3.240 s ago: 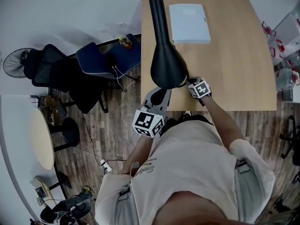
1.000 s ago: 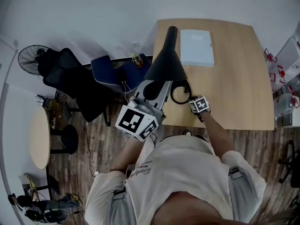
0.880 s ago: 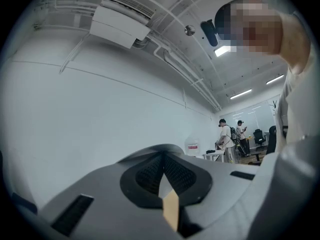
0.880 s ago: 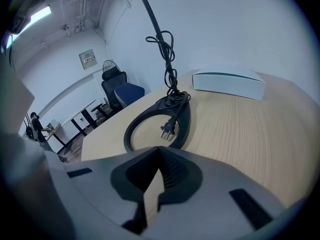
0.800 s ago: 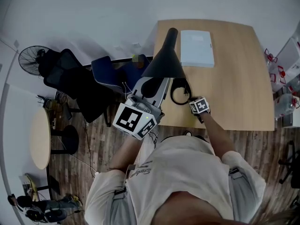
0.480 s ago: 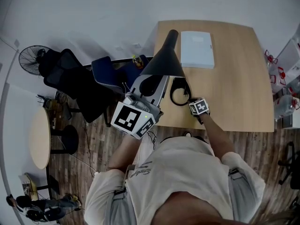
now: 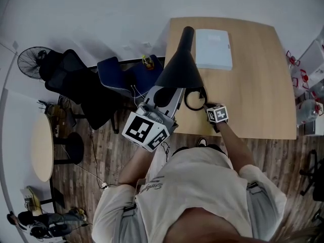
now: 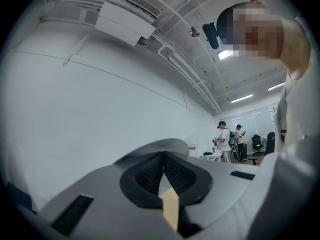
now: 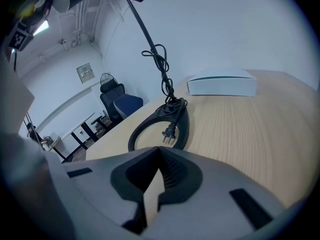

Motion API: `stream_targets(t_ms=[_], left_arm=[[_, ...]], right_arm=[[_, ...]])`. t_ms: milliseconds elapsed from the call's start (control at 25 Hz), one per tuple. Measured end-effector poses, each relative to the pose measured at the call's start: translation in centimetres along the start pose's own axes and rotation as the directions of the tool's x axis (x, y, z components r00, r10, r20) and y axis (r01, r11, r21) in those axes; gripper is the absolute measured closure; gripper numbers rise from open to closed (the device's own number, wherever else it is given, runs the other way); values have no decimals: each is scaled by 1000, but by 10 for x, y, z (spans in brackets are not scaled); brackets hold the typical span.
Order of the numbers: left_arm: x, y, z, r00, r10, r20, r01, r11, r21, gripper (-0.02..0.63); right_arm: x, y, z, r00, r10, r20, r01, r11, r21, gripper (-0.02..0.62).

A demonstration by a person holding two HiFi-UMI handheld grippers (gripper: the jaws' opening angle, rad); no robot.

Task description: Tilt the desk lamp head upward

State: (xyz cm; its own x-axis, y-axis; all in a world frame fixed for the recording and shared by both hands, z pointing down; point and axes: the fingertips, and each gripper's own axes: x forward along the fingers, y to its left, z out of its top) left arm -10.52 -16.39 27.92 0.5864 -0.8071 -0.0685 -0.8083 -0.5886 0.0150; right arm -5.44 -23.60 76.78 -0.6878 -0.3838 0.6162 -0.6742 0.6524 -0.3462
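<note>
Head view: lamp head (image 7: 178, 67), black cone, hangs over near-left edge of desk (image 7: 253, 85), mouth turned toward left gripper (image 7: 164, 94) beneath it. Left jaws together, empty, aimed at ceiling. Likely used as pusher under rim, not clamp; contact not visible. Right gripper (image 7: 207, 106), jaws pressed together, lies just near of ring base (image 7: 186, 101), probably to steady lamp. White box (image 7: 213, 49) far, well apart.

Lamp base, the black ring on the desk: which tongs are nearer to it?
Right. The right tongs sit just short of the lamp base, low over the desk; the left tongs are up by the lamp head, pointing upward.
</note>
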Motion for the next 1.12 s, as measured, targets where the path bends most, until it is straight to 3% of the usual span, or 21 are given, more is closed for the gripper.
stream_targets(t_ms=[480, 720, 1120], left_arm=[[3, -10, 9, 998, -61, -6, 61, 998, -21, 591], [2, -10, 8, 999, -50, -7, 50, 999, 0, 591], [7, -6, 23, 998, -56, 11, 55, 997, 47, 591]], right_arm=[[-1, -3, -13, 997, -56, -54, 54, 998, -36, 600], [10, -3, -10, 998, -28, -56, 23, 996, -89, 600], [15, 0, -15, 988, -41, -151, 14, 984, -177, 600]])
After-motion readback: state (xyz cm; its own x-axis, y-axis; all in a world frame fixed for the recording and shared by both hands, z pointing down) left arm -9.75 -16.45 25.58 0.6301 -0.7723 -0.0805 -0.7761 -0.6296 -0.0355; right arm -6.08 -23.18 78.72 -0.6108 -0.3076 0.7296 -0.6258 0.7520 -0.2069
